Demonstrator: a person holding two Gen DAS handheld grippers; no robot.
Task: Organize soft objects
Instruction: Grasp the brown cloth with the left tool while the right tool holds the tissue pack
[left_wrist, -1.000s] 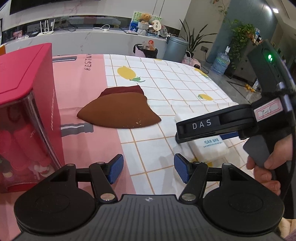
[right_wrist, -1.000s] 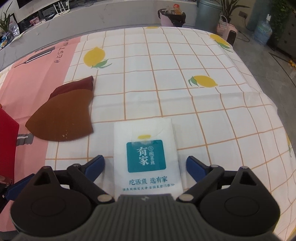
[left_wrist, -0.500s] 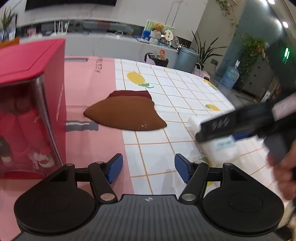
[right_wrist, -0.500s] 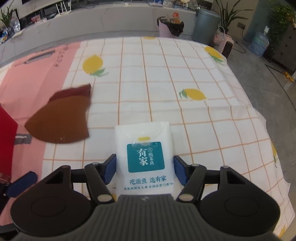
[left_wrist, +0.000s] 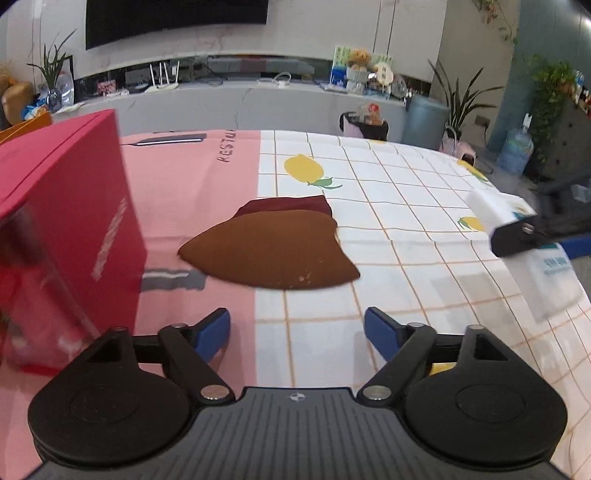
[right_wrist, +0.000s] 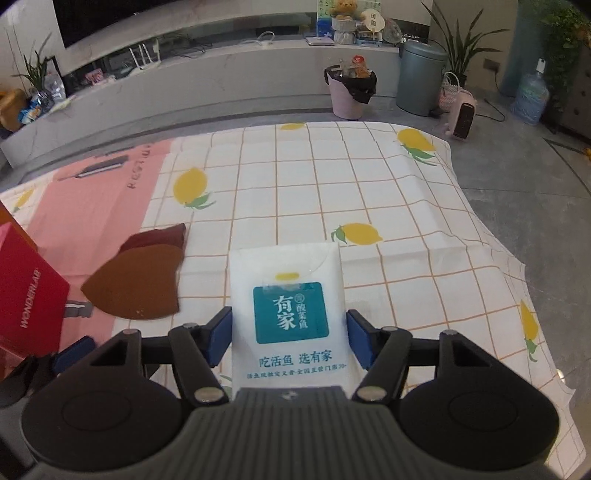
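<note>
Right gripper (right_wrist: 288, 332): jaws clamped on tissue pack (right_wrist: 286, 314).
Left gripper (left_wrist: 297, 330): jaws wide, nothing held.
Brown cloth (left_wrist: 269, 251): flat on tablecloth (left_wrist: 406, 221).

Soft, even indoor light is falling across both of your views, and the patterned tablecloth (left_wrist: 388, 229) is reading bright. The fisheye lens is bending straight lines and darkening the corners. In your left view, the white tissue pack (left_wrist: 546, 273) and red box (left_wrist: 62, 229) are smearing with motion blur. Your right view is looking dimmer but sharper, its printed tissue pack label staying legible.
</note>
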